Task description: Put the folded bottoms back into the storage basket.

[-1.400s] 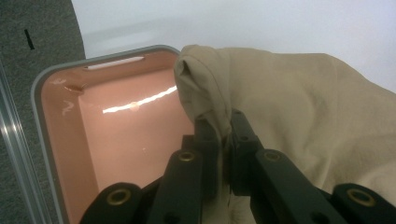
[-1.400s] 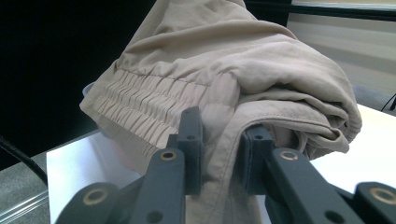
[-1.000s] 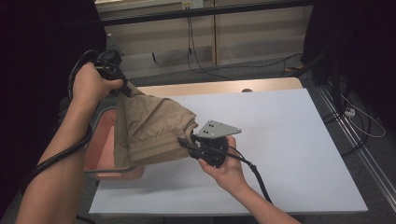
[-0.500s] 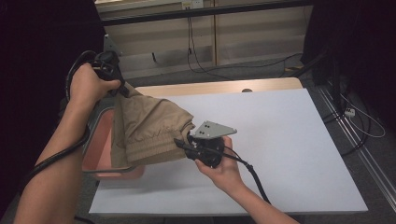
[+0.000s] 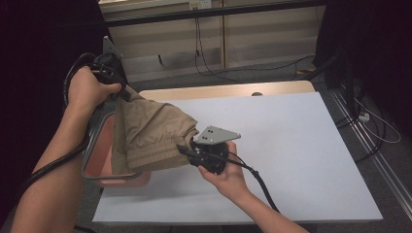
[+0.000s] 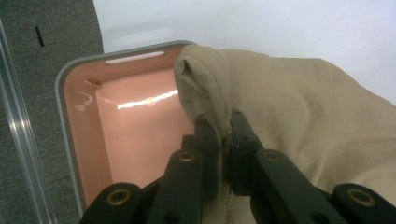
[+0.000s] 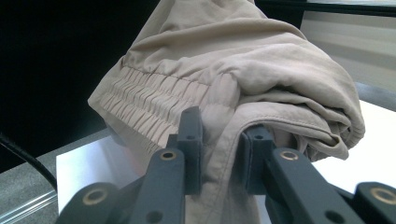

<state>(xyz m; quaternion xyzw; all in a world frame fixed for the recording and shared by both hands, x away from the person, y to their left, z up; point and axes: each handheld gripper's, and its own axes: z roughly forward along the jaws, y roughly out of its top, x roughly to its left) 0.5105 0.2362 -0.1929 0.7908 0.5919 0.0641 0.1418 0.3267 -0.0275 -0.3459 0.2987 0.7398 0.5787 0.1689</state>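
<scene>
— So where does the work stand?

— Both tools are clamped on the crumpled beige fabric garment with the ribbed elastic band (image 5: pixel 150 133). The left tool (image 5: pixel 121 92), raised at the far left, pinches a bunched fold of cloth tight between its jaws; the left gripper view shows the fold squeezed there. The right tool (image 5: pixel 187 150), lower and nearer, grips the hem edge just beside the elastic band, with cloth pressed between its pads.

— And the garment itself?

— Slung between the two tools, sloping down from the left one to the right one. It hangs over the shallow pink plastic tub with the grey rim (image 5: pixel 97 150), which sits at the left edge of the white bench (image 5: pixel 301 145). Part of the cloth drapes across the tub's right side; from the left gripper view, the tub's glossy pink floor (image 6: pixel 135 135) looks bare.

— Which step would you call this?

— A carry, I'd judge: the garment is lifted and held over the tub, either on its way in or on its way out. I cannot tell which.

— What does the next move need?

— Both hands moving together, so the cloth doesn't slip out of one pinch. If it goes in, lower it and keep the hanging edge inside the rim before letting go. If it comes out, lift enough for the lower hem to clear the rim, then swing right over the bench.
</scene>
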